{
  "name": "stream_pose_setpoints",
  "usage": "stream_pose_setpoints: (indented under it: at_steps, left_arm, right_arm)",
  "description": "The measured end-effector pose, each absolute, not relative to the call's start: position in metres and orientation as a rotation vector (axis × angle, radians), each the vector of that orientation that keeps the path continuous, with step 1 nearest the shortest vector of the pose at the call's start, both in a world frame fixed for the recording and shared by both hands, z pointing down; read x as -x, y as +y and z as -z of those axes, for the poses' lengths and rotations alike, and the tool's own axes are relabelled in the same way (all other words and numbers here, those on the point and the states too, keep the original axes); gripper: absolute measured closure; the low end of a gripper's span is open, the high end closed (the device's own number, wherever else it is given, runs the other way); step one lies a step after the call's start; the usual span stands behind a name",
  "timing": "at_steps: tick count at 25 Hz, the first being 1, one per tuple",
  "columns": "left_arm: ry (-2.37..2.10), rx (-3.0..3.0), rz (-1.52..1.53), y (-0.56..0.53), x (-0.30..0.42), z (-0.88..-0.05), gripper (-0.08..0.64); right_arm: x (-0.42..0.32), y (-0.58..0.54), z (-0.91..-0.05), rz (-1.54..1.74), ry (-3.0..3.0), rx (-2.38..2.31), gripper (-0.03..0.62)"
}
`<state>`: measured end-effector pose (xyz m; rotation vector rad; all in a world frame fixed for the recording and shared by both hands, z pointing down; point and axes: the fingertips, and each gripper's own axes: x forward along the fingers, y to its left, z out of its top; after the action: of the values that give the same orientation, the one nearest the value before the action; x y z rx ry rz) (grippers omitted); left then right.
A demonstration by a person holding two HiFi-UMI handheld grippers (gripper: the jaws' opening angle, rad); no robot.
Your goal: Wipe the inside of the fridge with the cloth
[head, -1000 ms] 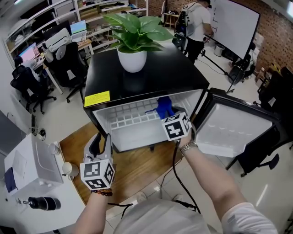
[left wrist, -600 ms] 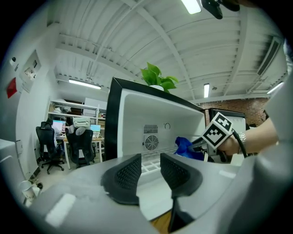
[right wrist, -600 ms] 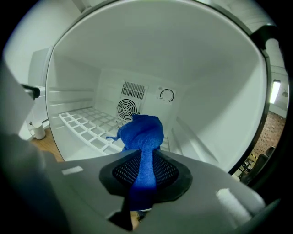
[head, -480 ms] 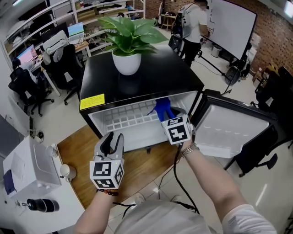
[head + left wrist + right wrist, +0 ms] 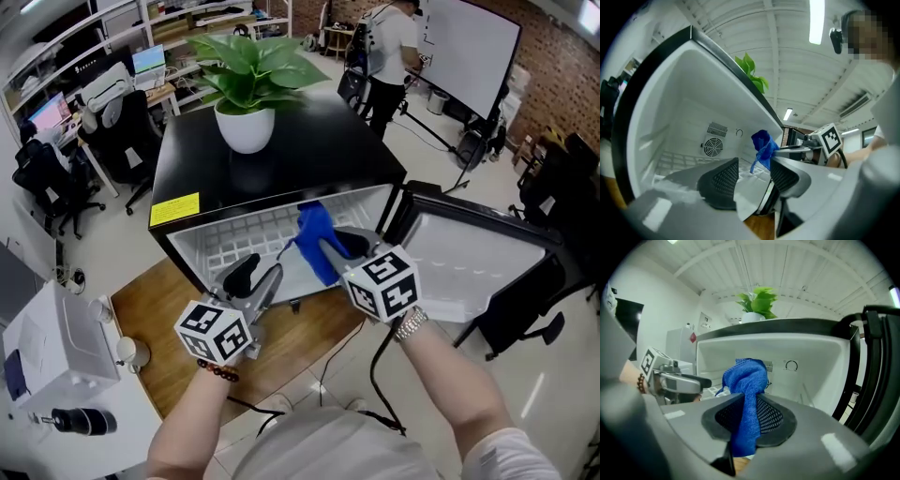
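Two jaws of the right gripper (image 5: 749,404) are clamped on the cloth (image 5: 745,376), pads pressed to it from both sides. Those of the left gripper (image 5: 753,164) stand wide apart with nothing between them, and they have just been opening.

A second ago the right gripper held the cloth deep in the fridge (image 5: 309,150), at its right rear. Now it has lifted and drawn back, so the cloth hangs at the fridge's mouth, just under the top edge. The left gripper has swung in from the floor in front of the fridge's left side and points level toward the cloth, near it but not touching.

My reading is that wiping is paused. The widened left jaws suggest a re-grip or a hand-over of the cloth before the next pass. The fridge's door (image 5: 469,262) stands fully open to the right.

The cloth is blue, soft and nubbly. It is bunched into a loose knob above the right jaws, with a limp tail hanging below them and a thin corner dangling to one side.
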<state>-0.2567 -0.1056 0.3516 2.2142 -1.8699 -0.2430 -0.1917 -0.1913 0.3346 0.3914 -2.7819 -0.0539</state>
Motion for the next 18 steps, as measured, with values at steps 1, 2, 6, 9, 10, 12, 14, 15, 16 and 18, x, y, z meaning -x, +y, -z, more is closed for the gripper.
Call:
stream_pose_setpoints:
  at_steps: [1,2,6,9,10,12,14,15,16,18]
  left_arm:
    - [-1.823,-2.233,0.278,-0.108,0.253,-0.352,0.325]
    - [-1.774,-2.252,0.314,-0.109,0.249,-0.351,0.316]
    - [-1.585,-2.325,0.465,-0.112,0.232,-0.342,0.273]
    - [-1.443,-2.384,0.557,-0.110,0.217,-0.332,0.252]
    - [-1.389,-2.409,0.580,-0.108,0.211,-0.327,0.246]
    - [-1.271,-2.456,0.617,-0.103,0.198,-0.319,0.245]
    - [-1.162,-2.492,0.636,-0.098,0.186,-0.312,0.245]
    - [-1.118,-2.508,0.639,-0.095,0.181,-0.309,0.245]
    - [-1.080,-2.523,0.639,-0.092,0.175,-0.307,0.245]
    - [-1.016,-2.554,0.632,-0.087,0.164,-0.302,0.248]
  right_arm:
    - [0.190,-0.184,-0.331,0.053,-2.803,-0.345,0.520]
    - [0.188,-0.176,-0.327,0.047,-2.826,-0.295,0.520]
    - [0.179,-0.146,-0.311,0.039,-2.905,-0.086,0.520]
    - [0.173,-0.126,-0.302,0.013,-2.940,0.073,0.520]
    - [0.170,-0.120,-0.299,-0.011,-2.950,0.128,0.520]
    - [0.165,-0.109,-0.294,-0.062,-2.960,0.239,0.520]
    - [0.160,-0.099,-0.290,-0.106,-2.958,0.343,0.520]
    - [0.158,-0.096,-0.289,-0.126,-2.953,0.388,0.520]
    - [0.156,-0.093,-0.289,-0.144,-2.947,0.427,0.519]
    - [0.153,-0.087,-0.288,-0.167,-2.933,0.486,0.520]
